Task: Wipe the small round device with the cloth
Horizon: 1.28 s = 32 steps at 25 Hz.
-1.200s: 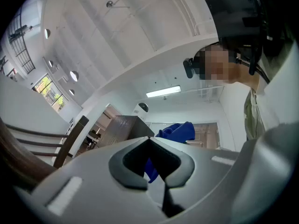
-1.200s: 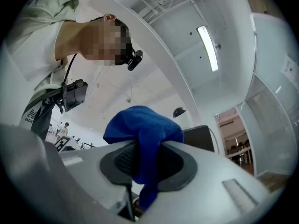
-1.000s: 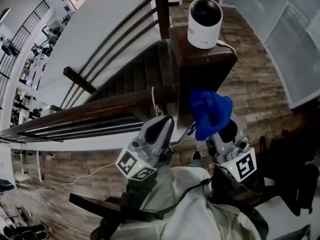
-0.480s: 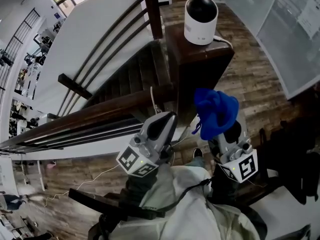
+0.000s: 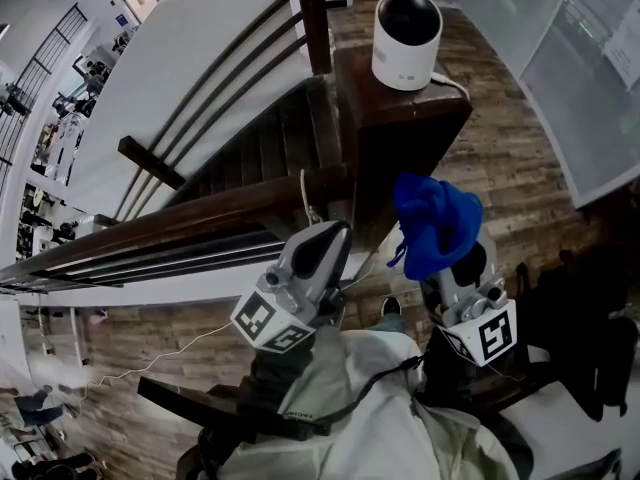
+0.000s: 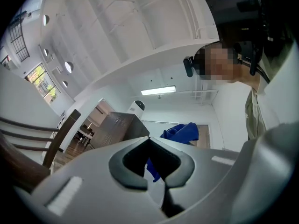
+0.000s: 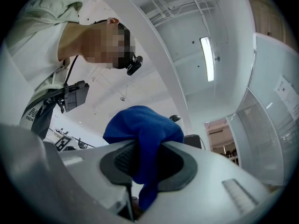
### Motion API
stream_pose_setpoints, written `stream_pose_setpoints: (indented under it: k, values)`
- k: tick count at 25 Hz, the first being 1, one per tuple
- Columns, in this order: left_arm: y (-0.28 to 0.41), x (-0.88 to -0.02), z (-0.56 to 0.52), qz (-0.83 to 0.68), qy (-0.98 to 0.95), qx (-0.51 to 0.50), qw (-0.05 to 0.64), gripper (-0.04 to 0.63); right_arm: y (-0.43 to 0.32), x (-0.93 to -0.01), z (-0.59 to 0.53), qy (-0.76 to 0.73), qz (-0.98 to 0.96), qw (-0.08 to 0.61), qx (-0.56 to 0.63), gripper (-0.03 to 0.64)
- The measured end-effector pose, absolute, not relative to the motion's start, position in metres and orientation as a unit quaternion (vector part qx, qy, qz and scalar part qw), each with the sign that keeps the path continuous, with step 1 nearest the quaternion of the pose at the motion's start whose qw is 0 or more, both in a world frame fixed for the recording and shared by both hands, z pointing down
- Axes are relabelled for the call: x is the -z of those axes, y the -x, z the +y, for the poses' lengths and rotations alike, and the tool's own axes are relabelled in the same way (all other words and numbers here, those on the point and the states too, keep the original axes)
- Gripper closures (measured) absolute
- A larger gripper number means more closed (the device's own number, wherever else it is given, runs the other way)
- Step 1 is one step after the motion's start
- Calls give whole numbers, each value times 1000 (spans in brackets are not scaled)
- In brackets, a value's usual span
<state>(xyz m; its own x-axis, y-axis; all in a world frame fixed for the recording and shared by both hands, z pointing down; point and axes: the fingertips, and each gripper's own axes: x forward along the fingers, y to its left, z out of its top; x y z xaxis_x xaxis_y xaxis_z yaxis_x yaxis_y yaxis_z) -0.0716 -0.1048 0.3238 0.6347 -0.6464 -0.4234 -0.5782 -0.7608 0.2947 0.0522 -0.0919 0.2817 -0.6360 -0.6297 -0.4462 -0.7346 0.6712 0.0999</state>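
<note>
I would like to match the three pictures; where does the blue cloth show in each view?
Head view: the blue cloth is right of centre, below the wooden post.
Left gripper view: centre-right, beyond the shut left gripper.
Right gripper view: centre, clamped in the right gripper.
Shared landmark: the wooden post carrying the white device; it stands left of the cloth in the left gripper view, right of it in the right gripper view.
</note>
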Motion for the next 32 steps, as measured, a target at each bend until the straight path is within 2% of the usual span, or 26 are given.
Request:
stream_pose_setpoints:
  k: [7, 17, 25, 28, 32]
  values:
    - [67, -318, -104, -355, -895, 265, 50, 603, -53, -284, -93, 357, 904, 169, -166, 532]
    - [69, -298, -120, -354, -908, 223, 15, 603, -69, -239, -130, 384, 862, 52, -328, 532]
    - [65, -298, -115, -339, -915, 219, 24, 603, -52, -143, -185, 393, 778, -72, -484, 532]
    - [66, -298, -115, -335, -916, 220, 31, 603, -43, -126, -209, 418, 760, -93, -489, 532]
    - [75, -288, -119, -341, -913, 224, 21, 603, -37, -140, -244, 448, 734, -188, -474, 532]
